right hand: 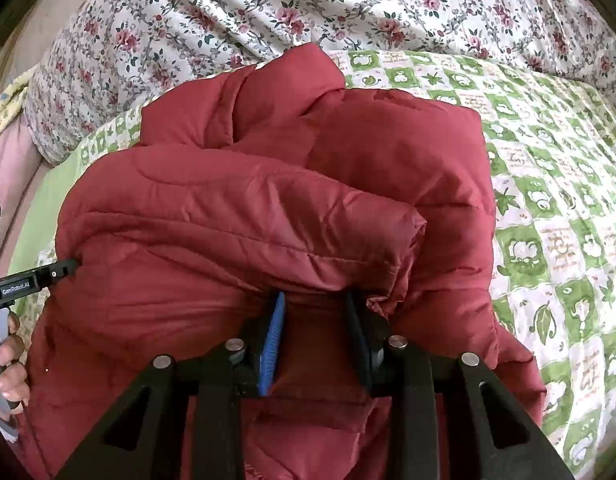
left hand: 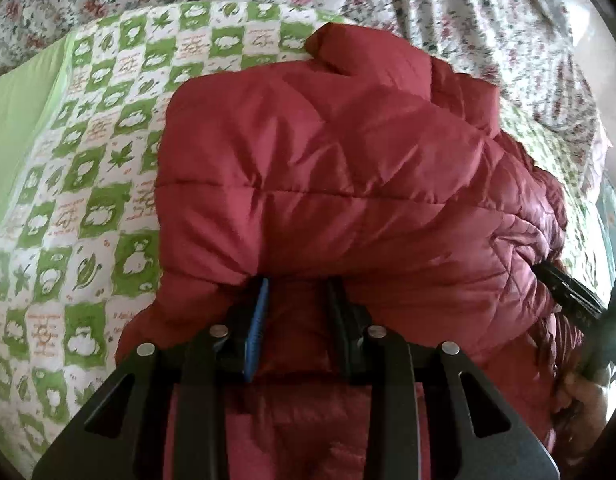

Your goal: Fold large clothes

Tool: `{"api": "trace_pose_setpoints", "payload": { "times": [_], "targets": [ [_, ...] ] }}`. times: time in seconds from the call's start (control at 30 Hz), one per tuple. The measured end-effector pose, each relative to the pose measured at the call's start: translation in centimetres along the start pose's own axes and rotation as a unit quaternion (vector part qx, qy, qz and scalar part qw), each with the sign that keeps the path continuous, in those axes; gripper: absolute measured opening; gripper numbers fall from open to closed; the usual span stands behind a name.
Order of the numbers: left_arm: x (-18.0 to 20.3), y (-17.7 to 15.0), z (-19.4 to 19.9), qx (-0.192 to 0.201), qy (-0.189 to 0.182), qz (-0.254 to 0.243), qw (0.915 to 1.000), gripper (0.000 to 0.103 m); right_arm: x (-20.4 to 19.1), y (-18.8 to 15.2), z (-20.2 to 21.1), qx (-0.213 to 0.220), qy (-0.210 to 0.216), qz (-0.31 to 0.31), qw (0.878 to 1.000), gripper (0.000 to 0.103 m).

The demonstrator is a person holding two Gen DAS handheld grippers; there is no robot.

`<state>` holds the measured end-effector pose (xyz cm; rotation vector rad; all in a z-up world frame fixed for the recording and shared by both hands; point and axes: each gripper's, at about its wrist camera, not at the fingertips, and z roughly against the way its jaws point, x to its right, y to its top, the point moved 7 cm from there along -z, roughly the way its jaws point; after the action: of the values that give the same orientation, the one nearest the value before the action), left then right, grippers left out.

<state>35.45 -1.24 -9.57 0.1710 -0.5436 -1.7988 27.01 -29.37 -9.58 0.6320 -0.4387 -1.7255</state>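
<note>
left tongs [left hand: 298,280]: fingers set partly apart, tips buried under the near fold of the red padded jacket [left hand: 328,184]; padding fills the gap between them, so a grip on that bulky edge is judged likely, though the contact itself is hidden. right tongs [right hand: 317,296]: same posture, tips tucked under the rolled near edge of the jacket, gap filled with fabric. judgement: both sides hold the near edge together so the fold can be carried away evenly without the slippery, springy padding sliding open.

the jacket lies bunched on the bed, on a green checked quilt [left hand: 88,160], already doubled into a thick bundle, with a loose part humped at its far end. beyond it sits floral bedding [right hand: 308,0].

not determinable: fingertips, how many layers are pinched, and whether the far hump is sleeve or collar. each view catches the other tool only at its edge
</note>
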Motion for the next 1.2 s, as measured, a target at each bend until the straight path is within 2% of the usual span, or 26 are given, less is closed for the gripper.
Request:
{"api": "trace_pose_setpoints", "payload": {
  "times": [0.07,0.17,0.23,0.3,0.37,0.63,0.97,1.2],
  "targets": [
    [0.2,-0.1,1.0,-0.001,0.011,-0.001,0.9999,0.029,0.2,0.1,0.8,0.000,0.015,-0.015,1.000,0.033],
    [0.4,-1.2,3.8,0.023,0.005,-0.010,0.9997,0.032,0.6,0.0,3.5,0.005,0.032,-0.043,0.999,0.035],
    [0.1,-2.4,5.4,0.032,-0.001,-0.006,0.9995,0.039,0.7,-0.4,5.6,0.014,0.037,-0.050,0.998,0.044],
    [-0.8,-4.2,7.0,0.035,-0.010,0.009,0.9993,0.043,0.7,-1.1,7.6,0.017,0.048,-0.050,0.997,0.058],
    [-1.8,-5.9,8.4,0.036,-0.029,0.030,0.9985,0.045,0.5,-2.2,9.4,0.015,0.060,-0.049,0.997,0.063],
    [-5.3,-11.9,12.0,0.042,-0.047,0.088,0.9941,0.045,0.9,-6.1,15.0,0.026,0.078,-0.064,0.995,0.067],
    [-6.4,-16.7,13.5,0.030,-0.053,0.107,0.9924,0.045,2.1,-10.2,18.7,0.027,0.064,-0.068,0.995,0.074],
    [-7.1,-19.1,13.8,0.018,-0.035,0.105,0.9937,0.045,4.3,-14.1,19.9,-0.002,0.019,-0.071,0.997,0.078]
  ]
}}
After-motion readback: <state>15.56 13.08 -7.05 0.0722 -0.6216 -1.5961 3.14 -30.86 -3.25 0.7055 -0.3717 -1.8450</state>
